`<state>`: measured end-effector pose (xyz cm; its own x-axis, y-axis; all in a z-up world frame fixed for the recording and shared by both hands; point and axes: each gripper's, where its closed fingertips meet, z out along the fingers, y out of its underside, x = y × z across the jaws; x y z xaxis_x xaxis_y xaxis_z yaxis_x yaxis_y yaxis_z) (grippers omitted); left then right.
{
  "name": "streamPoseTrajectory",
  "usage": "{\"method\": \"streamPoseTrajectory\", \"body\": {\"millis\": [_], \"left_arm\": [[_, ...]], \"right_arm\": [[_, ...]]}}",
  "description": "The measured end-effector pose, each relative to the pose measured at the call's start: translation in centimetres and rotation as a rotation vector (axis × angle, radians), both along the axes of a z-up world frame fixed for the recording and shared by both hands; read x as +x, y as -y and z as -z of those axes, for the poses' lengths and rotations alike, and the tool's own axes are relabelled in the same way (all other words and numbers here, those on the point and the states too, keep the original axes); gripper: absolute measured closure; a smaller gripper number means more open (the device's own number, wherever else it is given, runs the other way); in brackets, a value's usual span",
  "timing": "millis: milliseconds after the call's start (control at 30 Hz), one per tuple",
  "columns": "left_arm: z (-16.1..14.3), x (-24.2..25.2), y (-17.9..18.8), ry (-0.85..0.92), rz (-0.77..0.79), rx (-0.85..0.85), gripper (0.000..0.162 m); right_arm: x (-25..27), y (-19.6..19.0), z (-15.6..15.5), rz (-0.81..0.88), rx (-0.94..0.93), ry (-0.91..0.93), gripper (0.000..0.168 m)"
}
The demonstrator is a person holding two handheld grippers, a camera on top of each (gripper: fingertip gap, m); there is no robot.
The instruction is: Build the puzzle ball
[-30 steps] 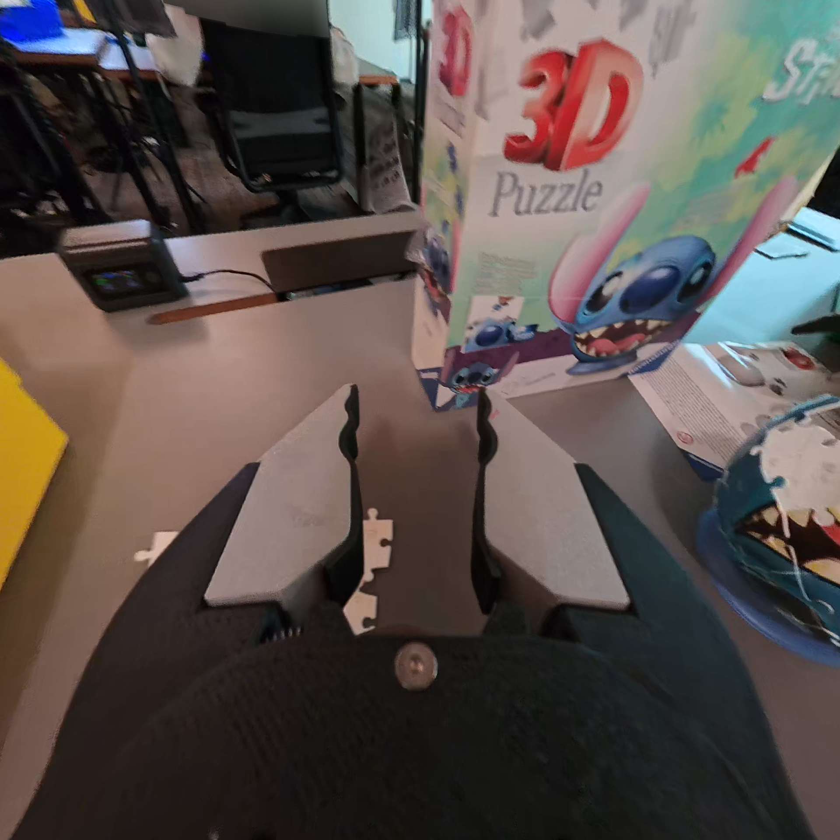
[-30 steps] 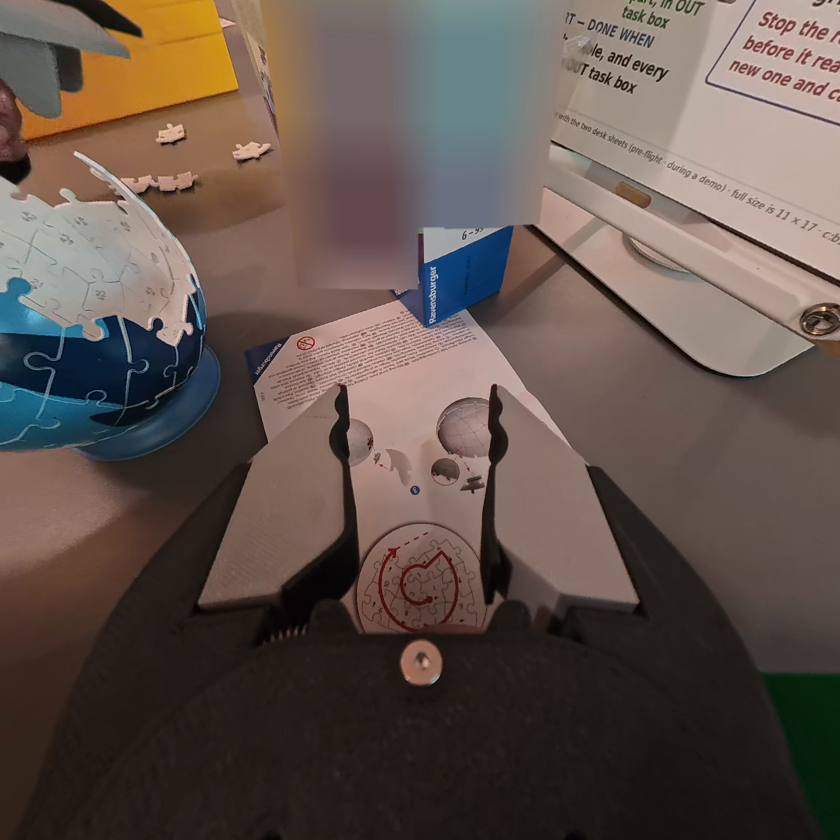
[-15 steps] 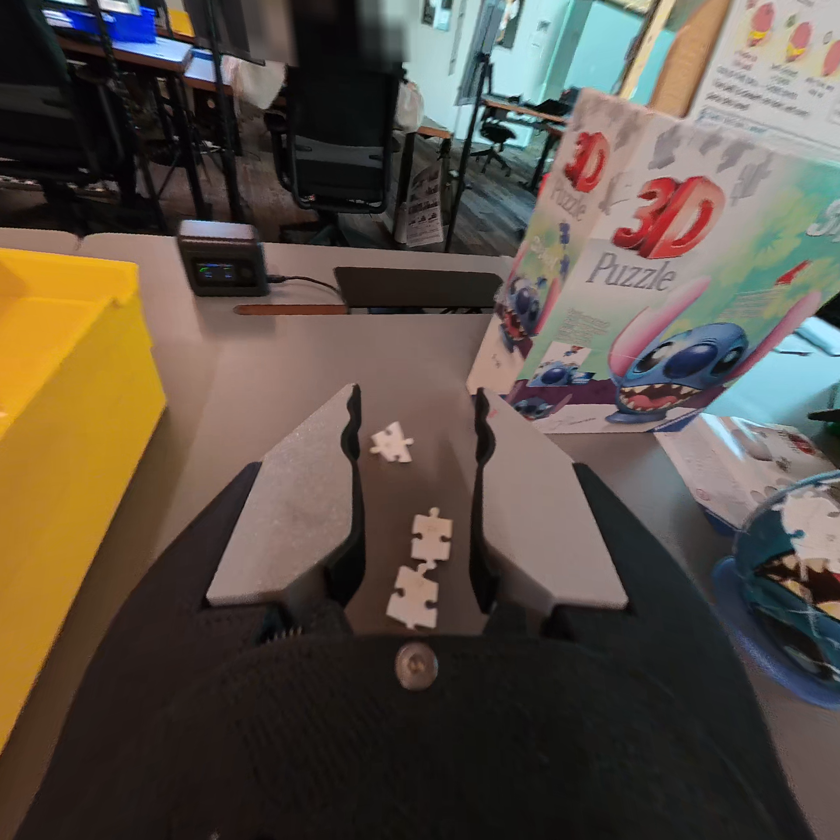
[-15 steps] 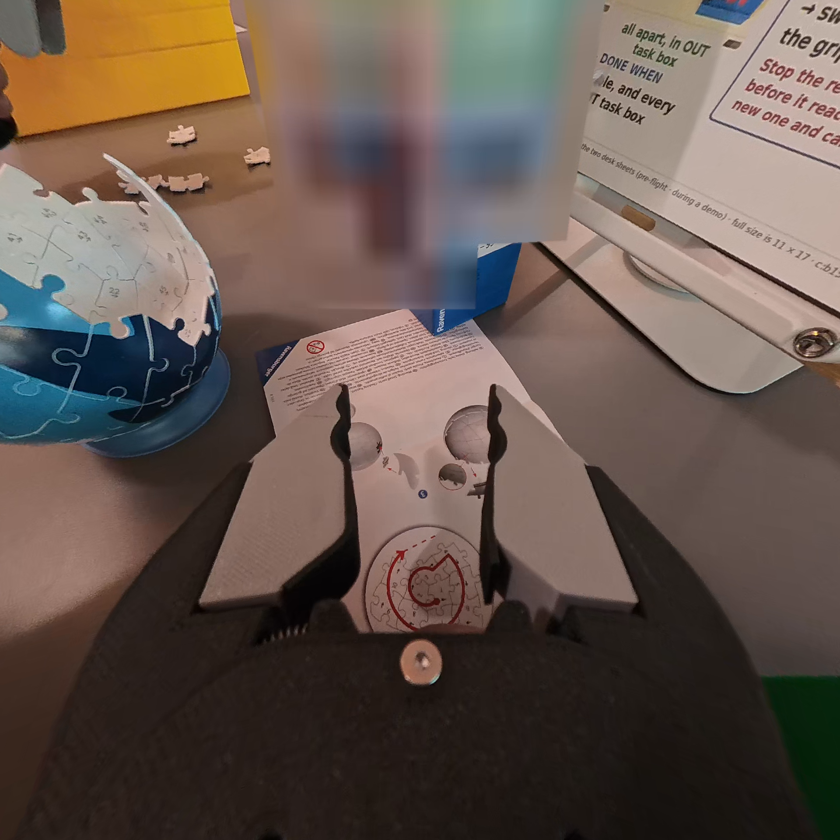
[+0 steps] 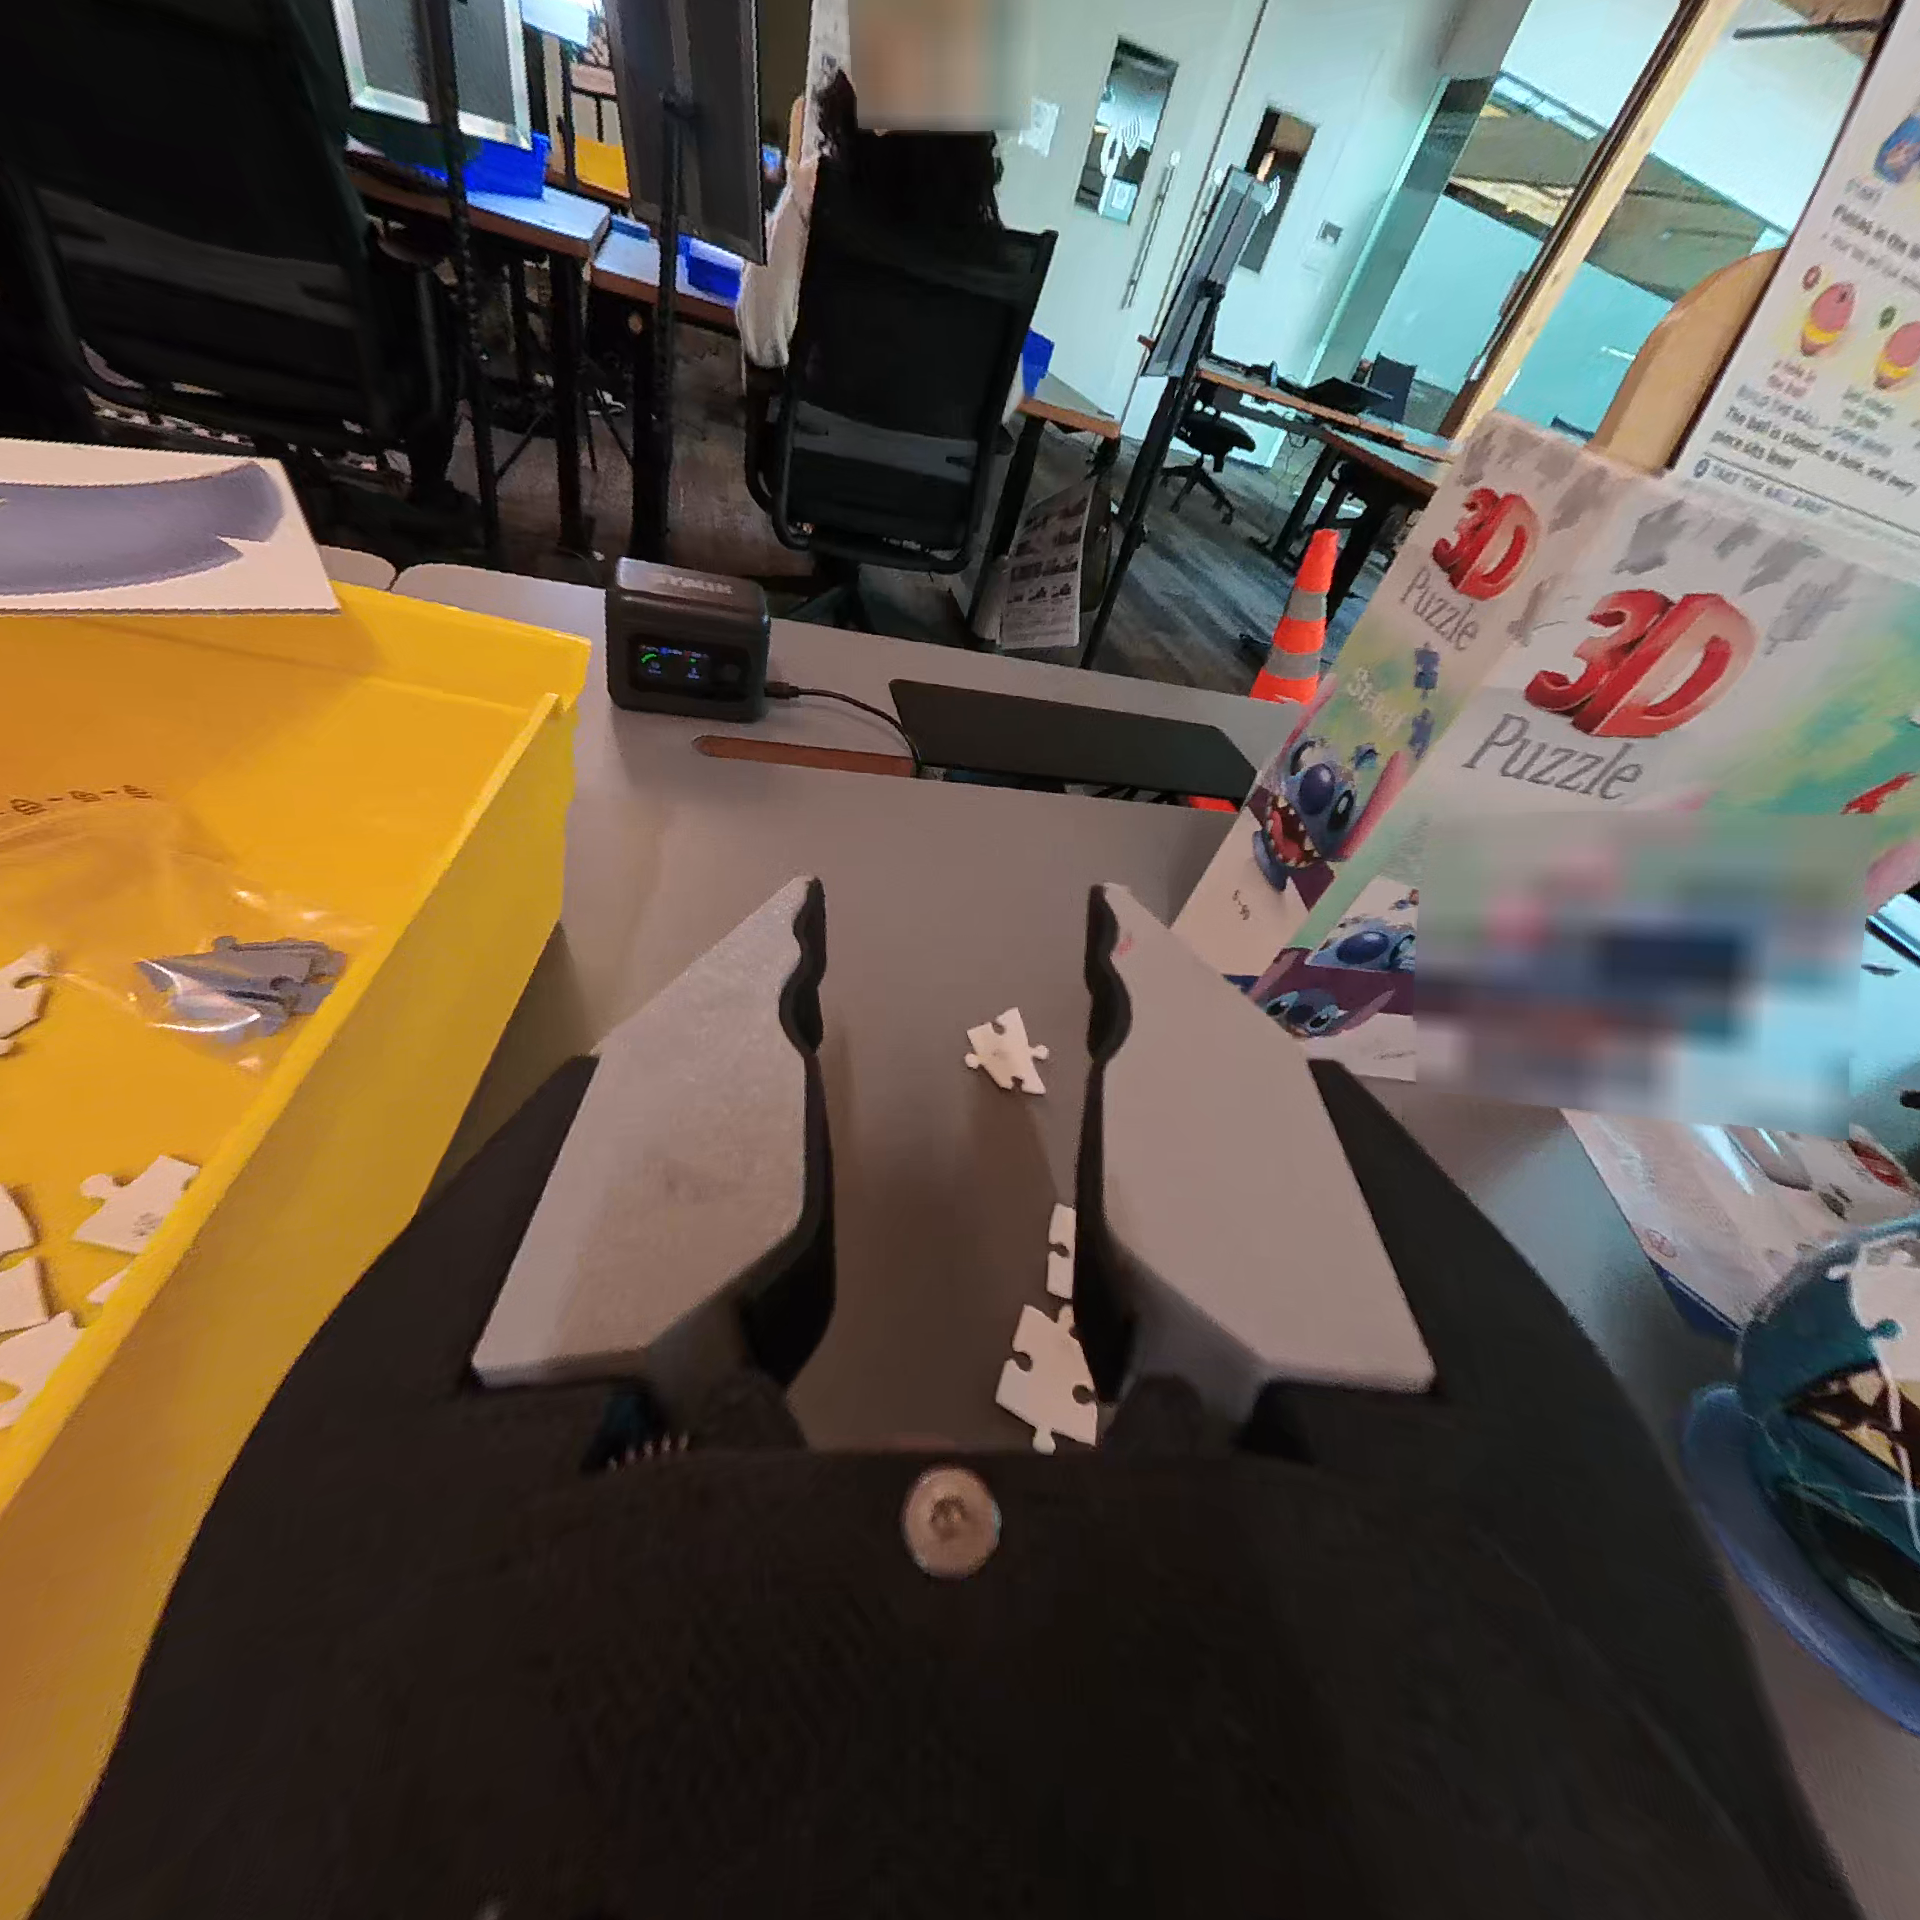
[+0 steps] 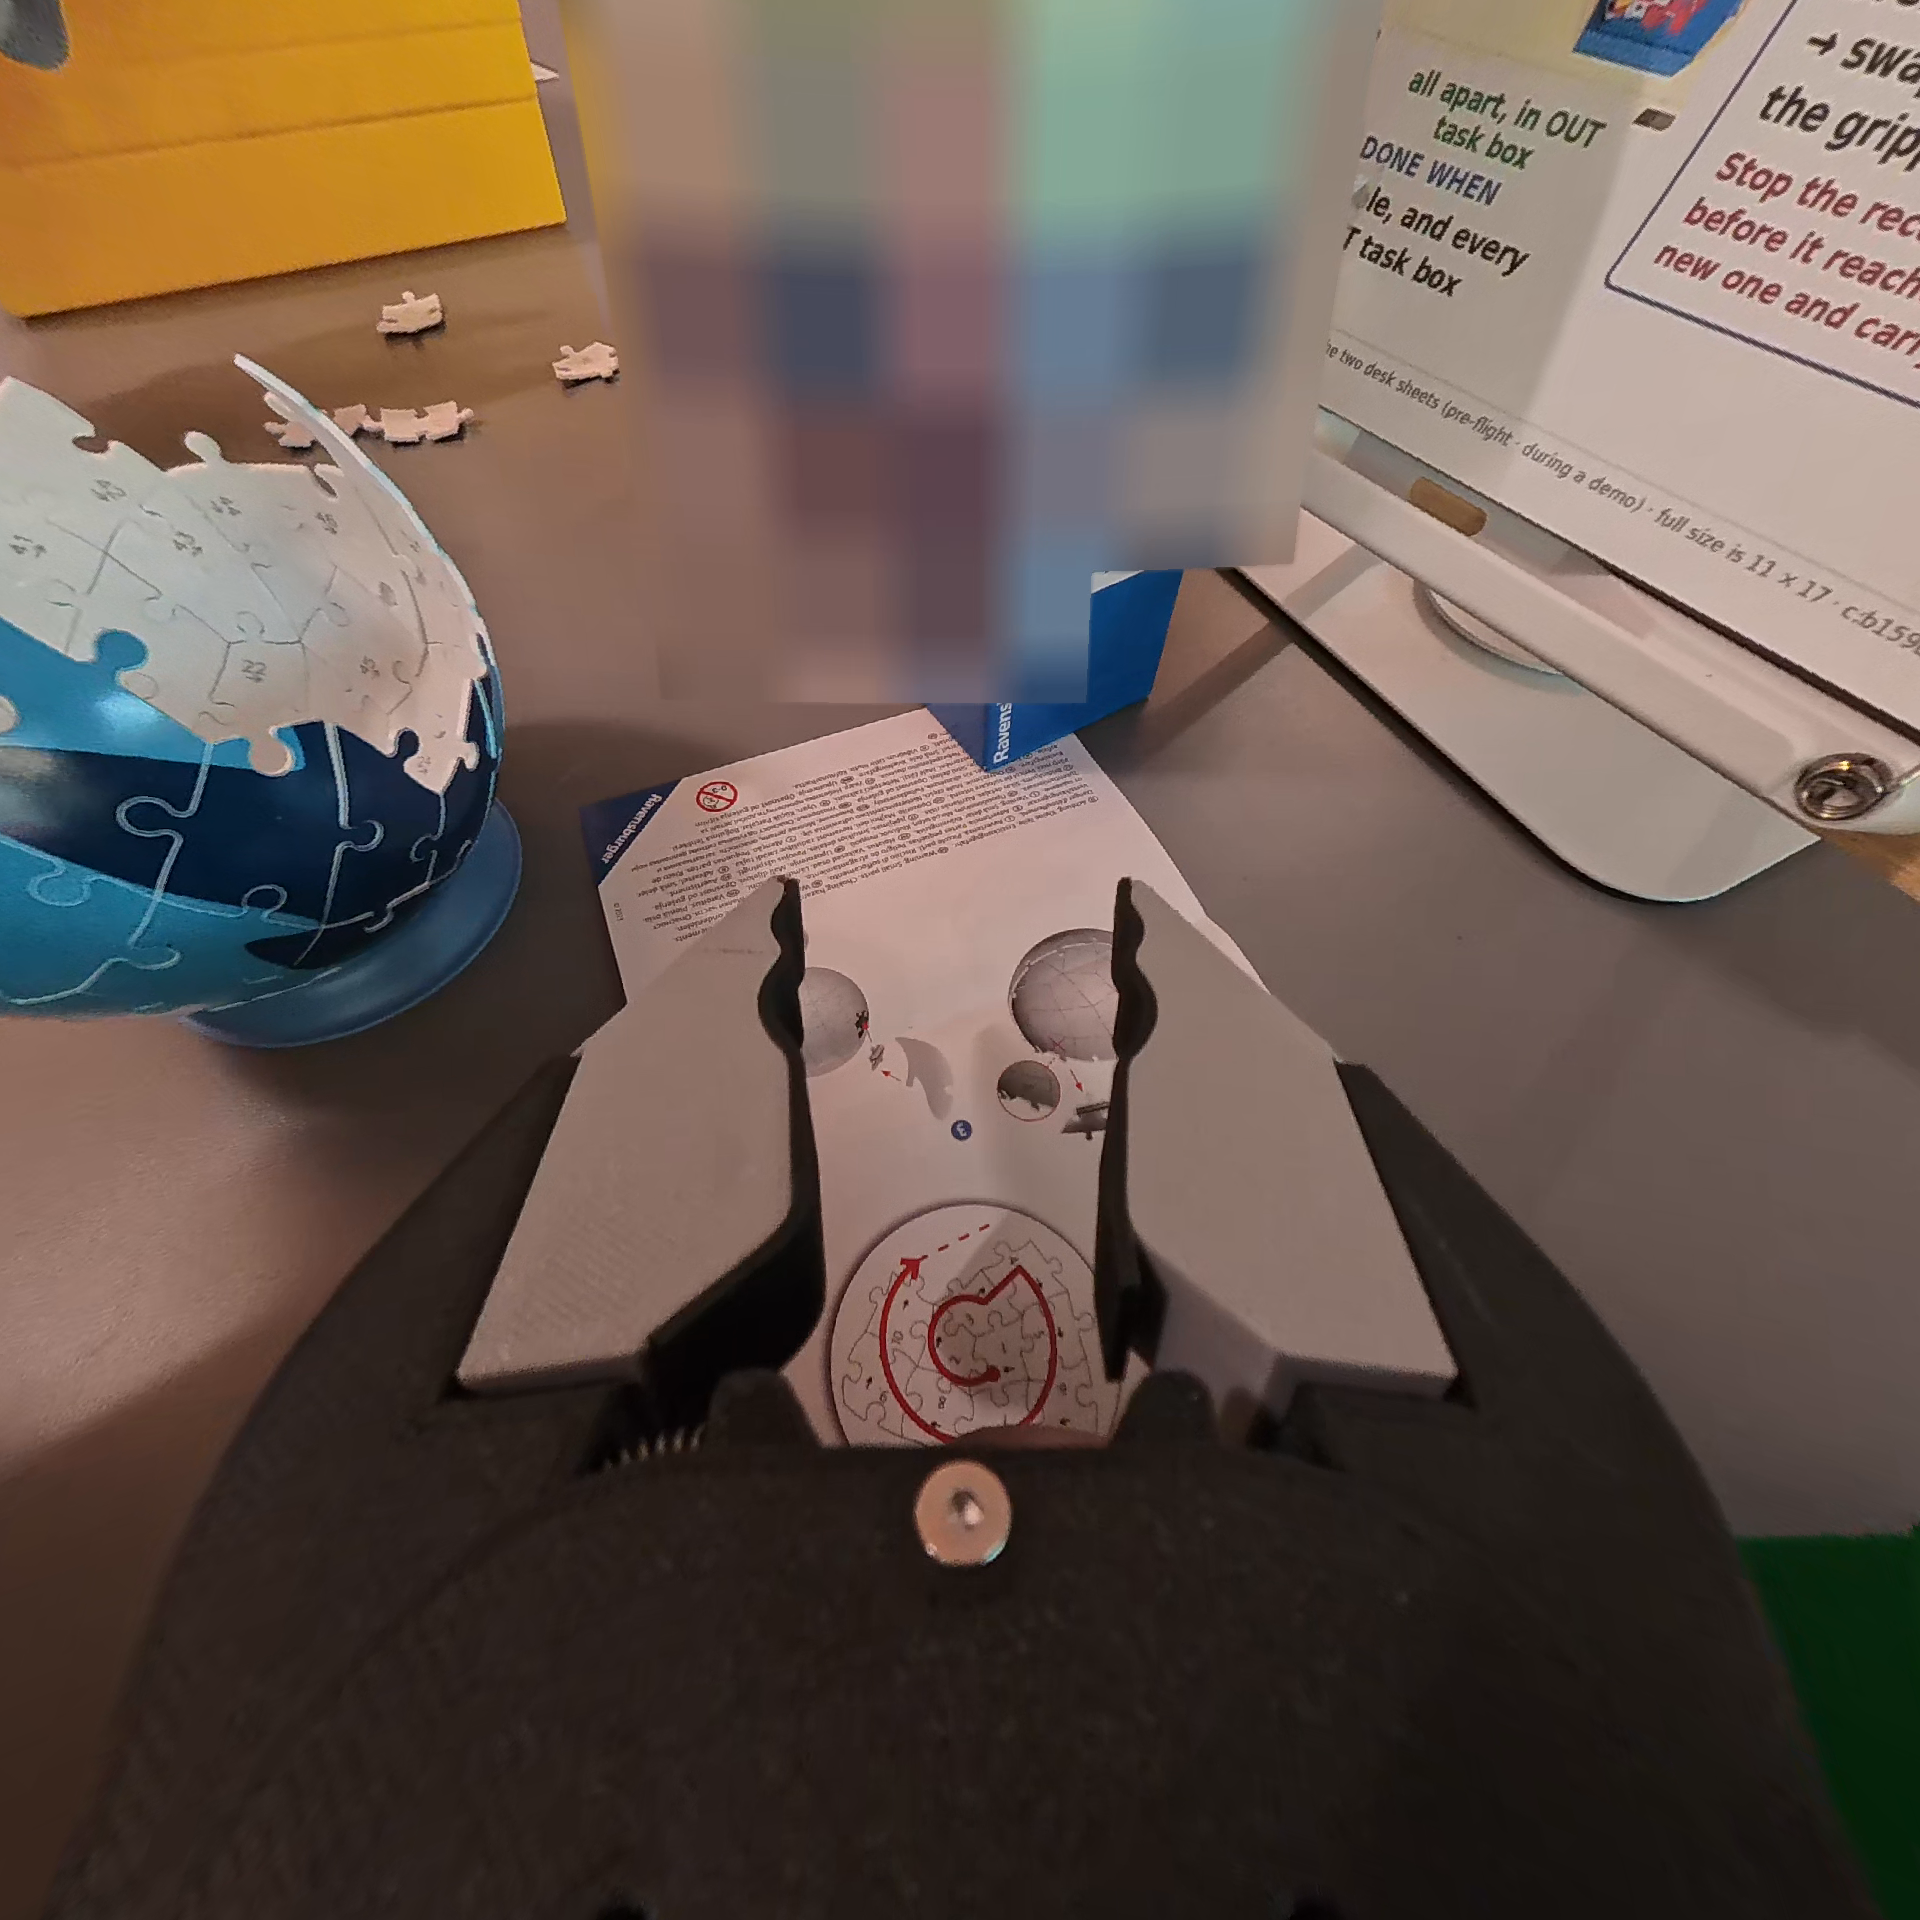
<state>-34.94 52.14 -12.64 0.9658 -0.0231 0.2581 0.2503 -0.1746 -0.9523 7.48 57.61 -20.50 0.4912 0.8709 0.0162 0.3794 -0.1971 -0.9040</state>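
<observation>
Both pairs of grey fingers stand spread apart with nothing held between them. Taking the half-built puzzle ball (image 6: 223,717) on its blue stand (image 6: 416,966) as the mark: it sits on the grey table (image 6: 1455,1091), its lower part blue and its upper shell white with a jagged, unfinished edge. The right gripper (image 6: 951,914) hangs to the right of the ball, above a printed instruction sheet (image 6: 935,831) that lies flat just beside the stand. Beyond the ball, a few loose white pieces (image 6: 410,312) lie on the table in front of a yellow bin (image 6: 260,156). Behind the sheet stands the puzzle box (image 6: 1132,634), mostly hidden by a blur patch, and farther right of the ball a white stand (image 6: 1558,779) carries a printed board.

The left gripper (image 5: 951,925) hovers to the left of the ball (image 5: 1829,1423), which shows only at the picture's right edge. One white piece (image 5: 1006,1051) lies on the table under the gap between its fingers, and two joined pieces (image 5: 1049,1371) lie close against the inner side of the right-hand finger (image 5: 1216,1174). The yellow bin (image 5: 416,831), farther left of the ball, holds more white pieces (image 5: 135,1205) and a clear bag (image 5: 239,987) of blue ones
</observation>
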Motion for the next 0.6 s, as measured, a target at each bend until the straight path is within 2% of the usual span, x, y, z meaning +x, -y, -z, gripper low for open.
{"method": "streamPoseTrajectory", "body": {"millis": [500,600], "left_arm": [[0.9,1.8,-0.8,-0.019,0.059,-0.036,0.114],[2.3,3.1,-1.3,0.010,0.129,-0.097,0.114]], "right_arm": [[-0.1,0.1,0.3,-0.005,-0.007,0.007,0.111],[-0.2,0.1,0.4,-0.005,-0.010,0.007,0.111]]}}
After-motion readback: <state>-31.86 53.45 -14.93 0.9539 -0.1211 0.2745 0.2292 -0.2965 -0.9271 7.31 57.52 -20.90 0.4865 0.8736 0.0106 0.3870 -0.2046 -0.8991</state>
